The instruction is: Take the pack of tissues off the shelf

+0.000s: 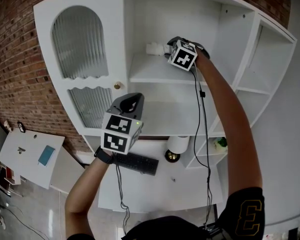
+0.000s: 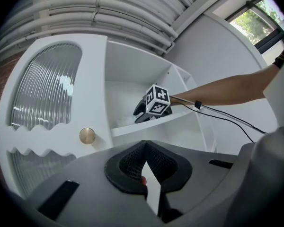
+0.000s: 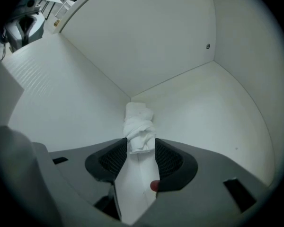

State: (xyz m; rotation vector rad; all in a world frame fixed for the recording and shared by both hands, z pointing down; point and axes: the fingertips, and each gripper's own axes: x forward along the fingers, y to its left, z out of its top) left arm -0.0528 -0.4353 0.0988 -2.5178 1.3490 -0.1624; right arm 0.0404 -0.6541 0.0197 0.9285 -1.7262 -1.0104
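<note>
Right gripper [image 3: 141, 148]: jaws held partly apart, and the near end of the pack of tissues [image 3: 138, 124] is bracketed between the tips. The pads [image 3: 166, 161] are seen right at its sides. No dent in the wrap can be made out, so a firm pinch is not judged to be set yet.

Pack: white, crinkled and bunched at the near end. It lies lengthwise on the shelf board [image 3: 213, 126], running back into the rear corner of the compartment. It is judged light and soft, likely to give under the pads, with a wrap that may slip.

Hold: best taken across the narrow width, a little deeper than the bunched end, where the body is fuller.

Left gripper [image 2: 145, 148]: jaw tips brought together, nothing between them. It is held well apart from the pack, in front of the arched ribbed-glass door [image 2: 42, 89].
</note>
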